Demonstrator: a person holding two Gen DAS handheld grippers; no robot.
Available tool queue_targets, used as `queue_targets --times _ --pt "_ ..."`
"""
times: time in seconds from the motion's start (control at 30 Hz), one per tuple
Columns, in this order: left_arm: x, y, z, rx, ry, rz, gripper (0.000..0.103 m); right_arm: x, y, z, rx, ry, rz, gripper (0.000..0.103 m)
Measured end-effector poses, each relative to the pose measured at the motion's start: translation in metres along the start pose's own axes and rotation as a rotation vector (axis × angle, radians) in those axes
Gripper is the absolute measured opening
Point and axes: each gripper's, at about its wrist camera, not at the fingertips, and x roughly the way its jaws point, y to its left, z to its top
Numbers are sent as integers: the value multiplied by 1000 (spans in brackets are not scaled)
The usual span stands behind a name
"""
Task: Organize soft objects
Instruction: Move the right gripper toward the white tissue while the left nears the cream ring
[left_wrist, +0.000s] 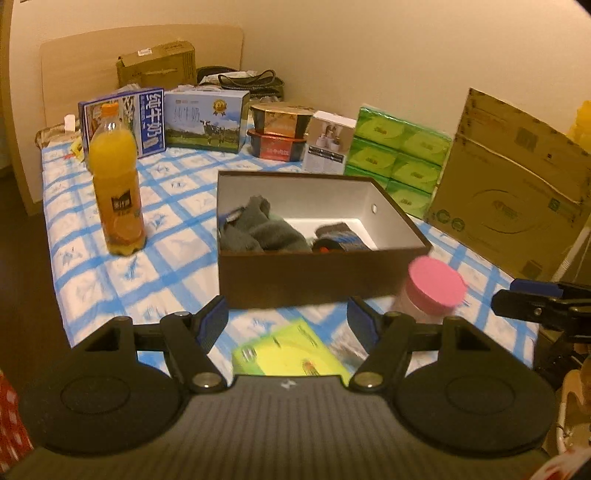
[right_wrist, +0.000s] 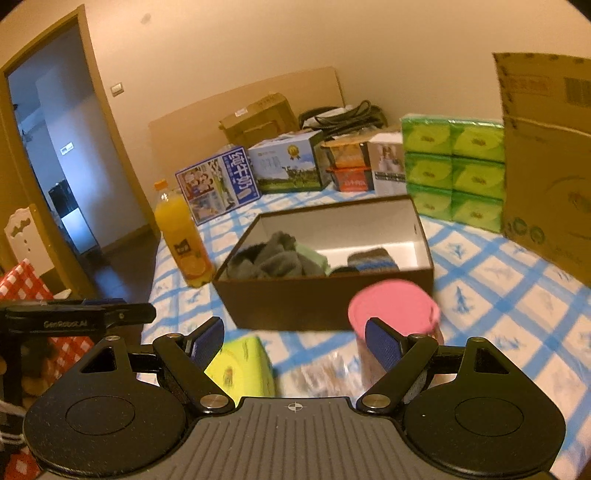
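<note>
On the blue-checked surface (left_wrist: 173, 266) sits an open brown box (left_wrist: 325, 273) with a white interior. Soft items lie inside: grey socks (left_wrist: 266, 230) bunched at its left end, a dark striped sock (left_wrist: 341, 236) toward the middle; right wrist view also shows a pale green piece (right_wrist: 314, 256) between them. Left gripper (left_wrist: 286, 317): jaws apart, nothing between the pads, hovering short of the box's near wall. Right gripper (right_wrist: 295, 341): jaws apart, likewise empty. Just beside the box's near right corner stands a jar with a pink lid (left_wrist: 436, 282). Yellow-green packet (left_wrist: 291, 350) lies below the left gripper, blurred. Orange juice bottle (left_wrist: 118, 192) stands upright left of the box, apart from it. Green tissue packs (left_wrist: 399, 158) stacked behind.
</note>
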Motion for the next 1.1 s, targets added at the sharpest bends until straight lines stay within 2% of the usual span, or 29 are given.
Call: queue_targets --times 0.2,0.5,0.83,1.1 --pt "-31 -20 -30 -28 18 -23 69 -31 4 -25 4 12 -19 83" --pt "-67 -46 -66 -3 11 -2 69 -64 9 -75 25 71 -45 83" --pt "-82 -67 -112 15 83 10 69 -86 10 -124 47 129 -72 83" --pt "-78 -83 -140 54 130 30 69 -88 4 -154 52 174 -105 83"
